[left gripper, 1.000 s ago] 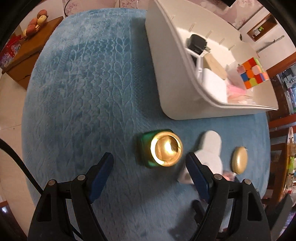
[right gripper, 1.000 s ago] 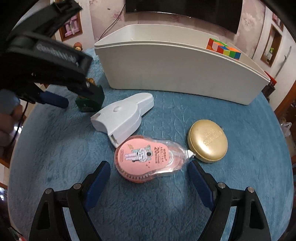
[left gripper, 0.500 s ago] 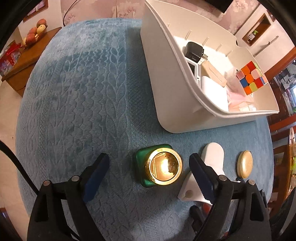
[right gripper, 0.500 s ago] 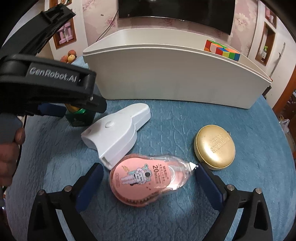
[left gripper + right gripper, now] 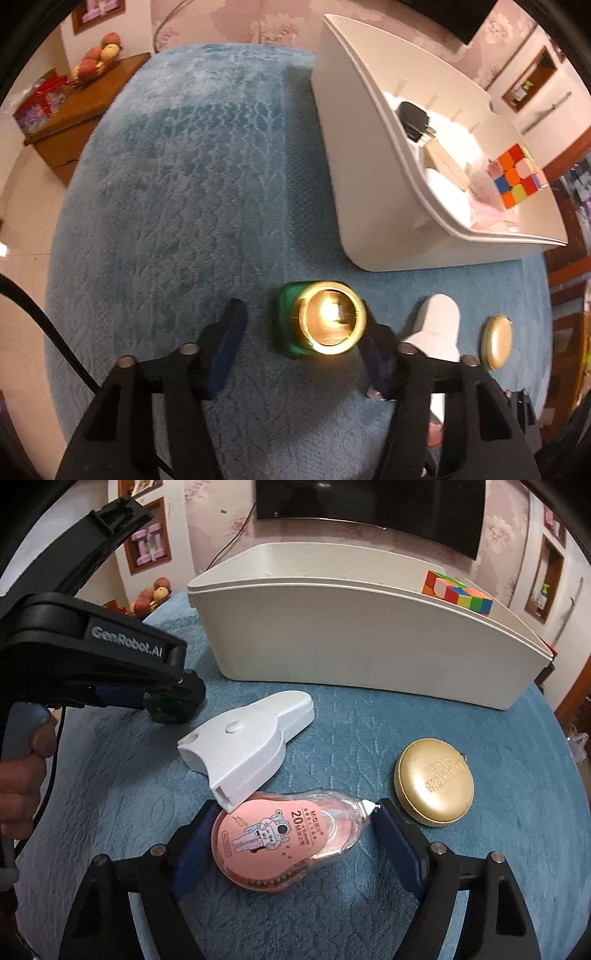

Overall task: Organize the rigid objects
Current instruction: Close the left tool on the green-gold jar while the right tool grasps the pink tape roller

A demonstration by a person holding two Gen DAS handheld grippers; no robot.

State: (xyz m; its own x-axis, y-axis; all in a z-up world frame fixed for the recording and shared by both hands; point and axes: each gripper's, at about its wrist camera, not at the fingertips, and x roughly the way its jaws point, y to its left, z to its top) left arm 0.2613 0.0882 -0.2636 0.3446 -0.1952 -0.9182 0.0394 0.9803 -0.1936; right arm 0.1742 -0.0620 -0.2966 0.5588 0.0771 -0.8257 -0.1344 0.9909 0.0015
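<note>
Both claws have drawn their jaws in since a second ago, the left far more than the right. A green bottle [image 5: 286, 325] with a gold cap [image 5: 331, 317] stands upright on the blue surface [image 5: 177, 206], between the jaws of the left claw [image 5: 301, 345]. Its jaws are closing: the right pad sits against the cap's edge, while the left pad stands a little off the bottle, so nothing is clamped yet. In the right view that claw [image 5: 155, 698] reaches in from the left edge, held by a hand [image 5: 22, 771], with the bottle [image 5: 173, 705] under its tip.

Nearer the right camera, a pink correction tape [image 5: 284, 842] lies flat between the jaws of the right claw [image 5: 295, 843]. These jaws are closing too; the pads flank the tape's two ends very closely, and whether they press on it I cannot tell. A white dispenser [image 5: 251, 746] lies just behind the tape, its near end over the tape's edge. A gold tin [image 5: 434, 786] rests just to the right of the tape's nozzle.

Behind all of these stands a white bin [image 5: 351, 642], holding a colour cube [image 5: 458, 594]. From the left view the bin [image 5: 369, 177] also holds a black plug [image 5: 413, 120], and fruit [image 5: 98, 61] sits on a wooden cabinet [image 5: 74, 114] well off the surface.
</note>
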